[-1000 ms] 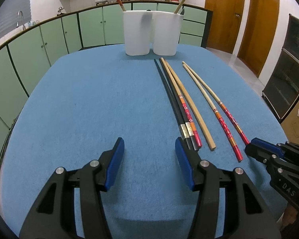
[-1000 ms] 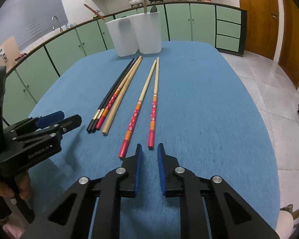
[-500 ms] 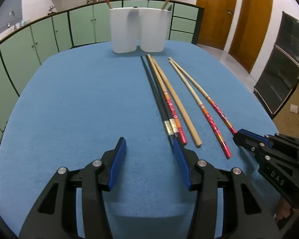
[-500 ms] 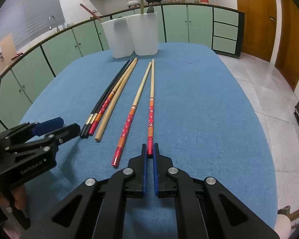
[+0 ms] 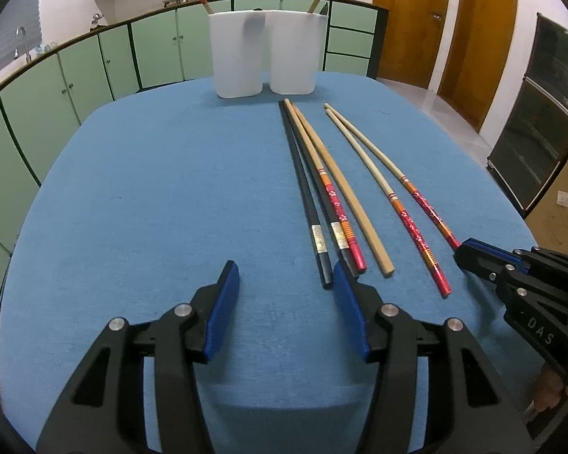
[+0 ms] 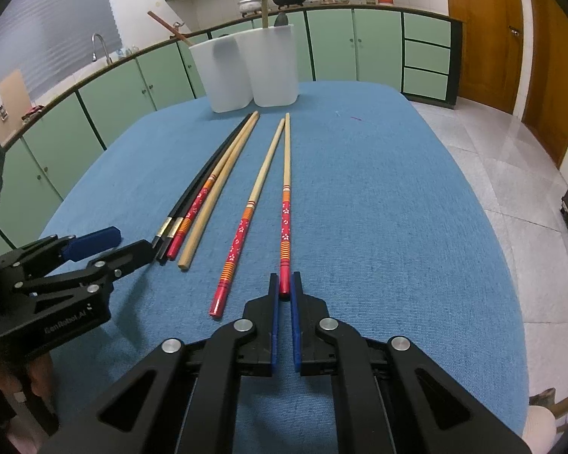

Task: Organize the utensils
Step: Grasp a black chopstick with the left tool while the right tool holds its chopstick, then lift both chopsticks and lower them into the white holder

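Note:
Several chopsticks lie lengthwise on the blue table (image 5: 132, 189): two black ones (image 5: 303, 189), a red-handled one (image 5: 331, 193) and a plain wooden one (image 5: 344, 189) bunched together, then two red-handled ones (image 6: 242, 223) apart. My left gripper (image 5: 284, 283) is open, its right finger at the ends of the black chopsticks. My right gripper (image 6: 284, 283) is nearly closed around the red end of the rightmost chopstick (image 6: 285, 212), which lies on the table. Two white holders (image 5: 263, 56) stand at the far edge, each with a utensil inside.
The table's far edge lies just behind the holders (image 6: 253, 68). Green cabinets (image 5: 94, 64) run along the wall behind. Tiled floor (image 6: 492, 151) and wooden doors (image 5: 435, 19) are to the right of the table.
Both grippers moved forward. The right gripper's jaws narrowed and now straddle the red end of the rightmost chopstick. The left gripper's right finger reached the black chopsticks' ends.

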